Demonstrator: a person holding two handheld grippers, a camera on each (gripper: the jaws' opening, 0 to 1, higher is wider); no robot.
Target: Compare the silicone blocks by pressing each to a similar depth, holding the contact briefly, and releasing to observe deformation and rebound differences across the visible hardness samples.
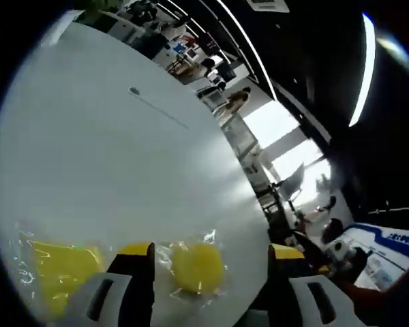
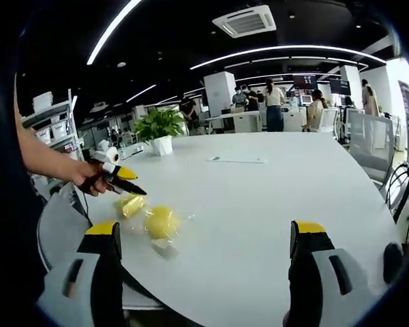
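Two yellow silicone blocks in clear wrap lie on the white table [image 2: 273,197]. In the right gripper view the round block [image 2: 161,221] is nearer, and the second block [image 2: 129,203] lies just behind it. A hand holds my left gripper [image 2: 132,184] just above the second block. In the left gripper view the round block [image 1: 198,266] lies between the wide-apart jaws of my left gripper [image 1: 211,251], close to the left jaw. The other block [image 1: 65,269] sits outside that jaw. My right gripper [image 2: 206,228] is open and holds nothing, with the round block just inside its left jaw.
A potted plant [image 2: 160,126] stands at the far left of the table. A thin pen-like item [image 2: 235,161] lies near the far middle. Office chairs [image 2: 368,143] line the right edge. Desks and people fill the background.
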